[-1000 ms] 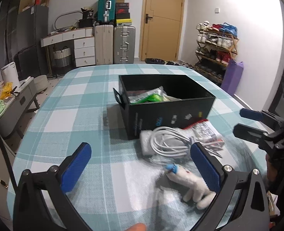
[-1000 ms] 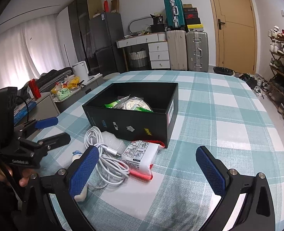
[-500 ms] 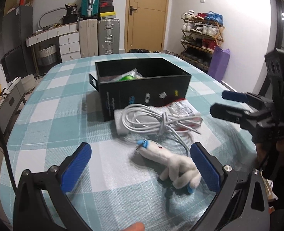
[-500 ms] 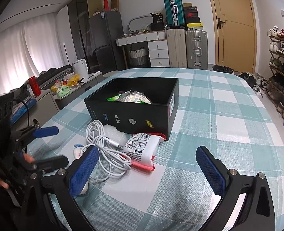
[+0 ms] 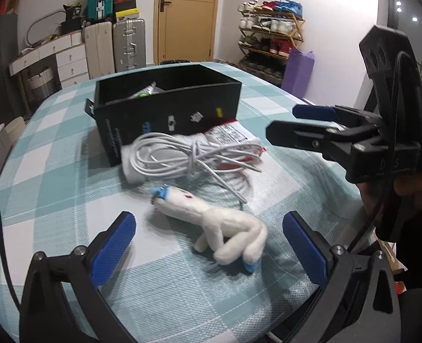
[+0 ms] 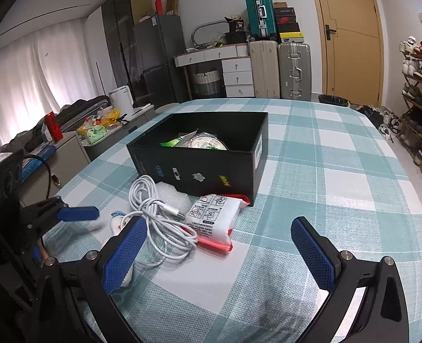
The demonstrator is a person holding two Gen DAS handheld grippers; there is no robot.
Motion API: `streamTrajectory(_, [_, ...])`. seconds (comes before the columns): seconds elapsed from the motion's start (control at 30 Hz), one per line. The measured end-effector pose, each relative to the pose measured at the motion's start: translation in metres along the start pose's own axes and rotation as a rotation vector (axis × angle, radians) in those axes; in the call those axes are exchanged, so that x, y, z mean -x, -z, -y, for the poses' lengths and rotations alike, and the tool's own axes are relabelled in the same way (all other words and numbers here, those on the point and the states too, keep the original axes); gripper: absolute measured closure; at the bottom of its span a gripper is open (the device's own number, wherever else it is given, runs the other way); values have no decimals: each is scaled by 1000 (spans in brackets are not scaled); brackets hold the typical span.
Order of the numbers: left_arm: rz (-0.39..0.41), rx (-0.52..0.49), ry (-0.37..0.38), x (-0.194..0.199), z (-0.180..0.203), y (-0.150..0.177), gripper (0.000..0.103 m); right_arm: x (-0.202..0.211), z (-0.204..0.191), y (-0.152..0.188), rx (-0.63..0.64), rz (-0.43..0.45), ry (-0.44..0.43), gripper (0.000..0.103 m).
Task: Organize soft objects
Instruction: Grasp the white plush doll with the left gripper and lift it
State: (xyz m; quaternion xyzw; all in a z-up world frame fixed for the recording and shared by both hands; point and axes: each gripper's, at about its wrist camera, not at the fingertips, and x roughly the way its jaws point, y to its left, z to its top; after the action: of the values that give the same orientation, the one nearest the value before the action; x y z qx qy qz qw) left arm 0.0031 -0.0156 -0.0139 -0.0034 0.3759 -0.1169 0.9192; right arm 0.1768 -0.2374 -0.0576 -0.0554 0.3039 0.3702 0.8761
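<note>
A white plush toy [image 5: 211, 220] lies on the checked tablecloth [image 5: 53, 177], between the spread, empty fingers of the left gripper [image 5: 209, 245]. The right gripper [image 6: 218, 253] is also spread and empty, beside a wipes pack [image 6: 211, 220]. Behind sit a coiled white cable [image 5: 188, 157] and a black box [image 5: 168, 108]. A likely risk: the cable's loose end lies just beside the toy and could snag and drag along.

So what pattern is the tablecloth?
The tablecloth has a teal and white check, clearest in the right wrist view.
</note>
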Motion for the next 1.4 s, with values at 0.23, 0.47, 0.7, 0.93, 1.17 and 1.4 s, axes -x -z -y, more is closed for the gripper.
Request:
streamTrajectory(0.23, [-30,-24,19,-7,6,0,3,0,-2,0,5,-5,-11,1])
streamTrajectory(0.47, [-59,-30,23,-13,7,-1,40,1,-5,0,16,-5,-17,1])
streamTrajectory(0.7, [-43,-35,51,-3,4,0,65,-1,-5,0,17,-10,-23,1])
streamTrajectory(0.93, [-15,-20,28,9,-4,3,65,-1,-2,-1,16,-8,-11,1])
streamTrajectory(1.17, [35,27,-21,23,-23,2,65,-13,8,-11,-12,-66,58,1])
streamTrajectory(1.4, [58,45,-51,26,-34,-1,65,-39,13,-18,-12,-154,137,1])
